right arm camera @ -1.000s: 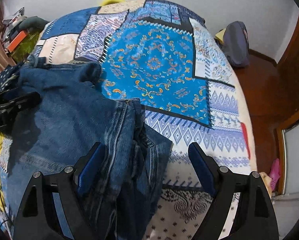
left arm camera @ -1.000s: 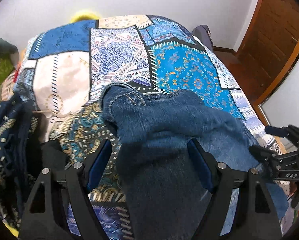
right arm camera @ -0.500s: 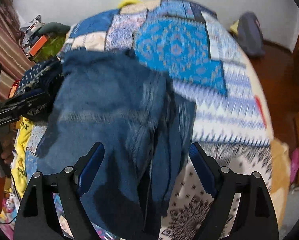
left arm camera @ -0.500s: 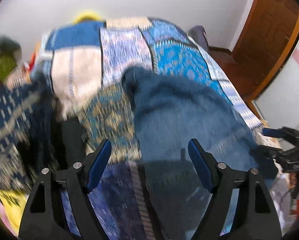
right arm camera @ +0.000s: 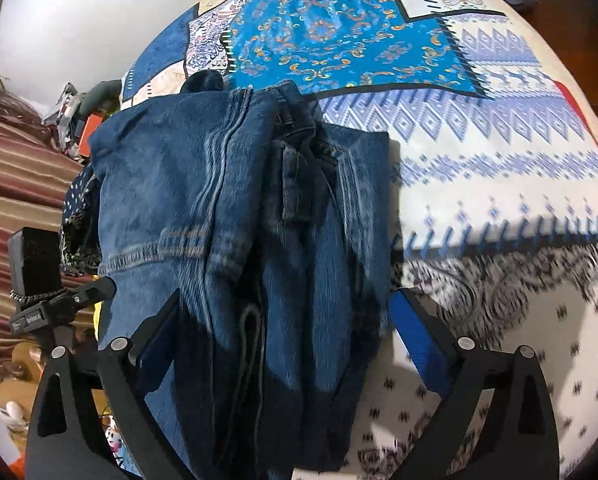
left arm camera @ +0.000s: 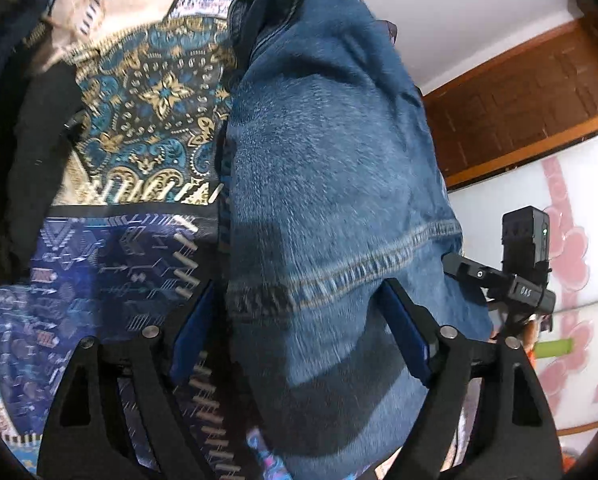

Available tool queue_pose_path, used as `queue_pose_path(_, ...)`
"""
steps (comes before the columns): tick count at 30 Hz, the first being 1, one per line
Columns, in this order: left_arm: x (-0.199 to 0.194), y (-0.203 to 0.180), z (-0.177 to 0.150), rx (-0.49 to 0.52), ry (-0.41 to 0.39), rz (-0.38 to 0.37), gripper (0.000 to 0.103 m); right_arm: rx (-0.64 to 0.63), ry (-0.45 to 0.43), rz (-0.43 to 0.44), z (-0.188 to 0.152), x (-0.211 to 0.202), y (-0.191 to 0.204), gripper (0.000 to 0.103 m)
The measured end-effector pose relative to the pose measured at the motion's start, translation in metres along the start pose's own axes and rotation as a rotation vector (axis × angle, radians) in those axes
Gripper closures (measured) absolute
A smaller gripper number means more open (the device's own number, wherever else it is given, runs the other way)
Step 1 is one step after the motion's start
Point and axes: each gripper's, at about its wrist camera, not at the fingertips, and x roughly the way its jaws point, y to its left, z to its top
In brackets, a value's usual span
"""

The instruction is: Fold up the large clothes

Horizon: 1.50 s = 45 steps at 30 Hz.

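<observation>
A: Where are the jeans (right arm camera: pixel 239 208) just now?

B: Bunched in layers on the patchwork bedspread (right arm camera: pixel 479 168), running from ahead of the fingertips back between the fingers of both tools. In the right wrist view a stitched hem lies across the left part, just ahead of the left finger, and a belt loop sits further ahead, near the middle.

A: Is the right gripper (right arm camera: pixel 283 328) holding them?

B: I judge not. Its blue-padded fingers (right arm camera: pixel 417 336) stand wide apart, with the denim passing through the gap and no pad pressing it.

A: And the left gripper (left arm camera: pixel 299 328)?

B: Also spread. In its own view the jeans (left arm camera: pixel 331 168) fill the space between the fingers, the orange-stitched hem crossing just ahead of the tips. The pads lie near the cloth edges; I cannot tell whether they touch.

A: Why straddle the cloth like that?

B: Probably so each tool can close on a stacked edge and carry the layers together for the next fold. The thick denim looks likely to slip if only the top layer is caught.

A: Anything beside them?

B: Dark clothes (left arm camera: pixel 31 152) lie left of the left finger, on the bedspread.
</observation>
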Motion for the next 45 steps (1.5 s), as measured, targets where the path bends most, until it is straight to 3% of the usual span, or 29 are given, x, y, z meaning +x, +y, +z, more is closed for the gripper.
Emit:
queue_pose_path(5, 0.014, -0.003, 0.006, 0.004, 0.007, -0.017, 0.015, 0.018, 0.043, 0.051, 0.012, 0.013, -0.001, 0.002)
queue_pose_path(10, 0.031, -0.015, 0.013, 0.041, 0.025, -0.026, 0.004, 0.022, 0.044, 0.074, 0.014, 0.018, 0.008, 0.003)
queue_pose_path(12, 0.033, -0.018, 0.012, 0.032, 0.021, -0.031, 0.003, 0.022, 0.045, 0.075, 0.014, 0.017, 0.01, 0.008)
queue_pose_path(14, 0.034, -0.02, 0.013, 0.028, 0.015, -0.042, 0.004, 0.029, 0.045, 0.089, 0.013, 0.013, 0.011, 0.023)
queue_pose_path(15, 0.037, -0.023, 0.015, 0.024, 0.015, -0.054, 0.013, 0.033, 0.047, 0.1, 0.014, 0.013, 0.012, 0.028)
queue_pose_path(16, 0.036, -0.023, 0.014, 0.019, 0.021, -0.075, 0.014, 0.037, 0.047, 0.111, 0.014, 0.011, 0.014, 0.038)
queue_pose_path(20, 0.029, -0.027, 0.012, 0.016, -0.002, -0.06, 0.032, -0.003, 0.029, 0.068, 0.012, 0.0, 0.034, 0.059)
queue_pose_path(23, 0.012, -0.035, 0.012, 0.033, -0.022, -0.076, 0.048, -0.035, 0.005, 0.05, 0.013, -0.012, 0.056, 0.066)
queue_pose_path(25, 0.001, -0.045, 0.011, 0.055, -0.028, -0.08, 0.053, -0.066, -0.019, 0.039, 0.011, -0.024, 0.074, 0.067)
queue_pose_path(30, -0.051, -0.067, 0.007, 0.116, -0.1, -0.092, 0.057, -0.131, -0.073, 0.032, 0.012, -0.052, 0.116, 0.067)
queue_pose_path(33, -0.1, -0.072, 0.008, 0.136, -0.183, -0.117, 0.058, -0.168, -0.124, 0.062, 0.016, -0.068, 0.149, 0.067)
queue_pose_path(39, -0.201, -0.052, 0.007, 0.176, -0.323, -0.087, 0.058, -0.286, -0.197, 0.103, 0.027, -0.073, 0.23, 0.068)
queue_pose_path(45, -0.285, -0.005, 0.024, 0.156, -0.433, -0.024, 0.058, -0.36, -0.216, 0.171, 0.043, -0.04, 0.305, 0.068)
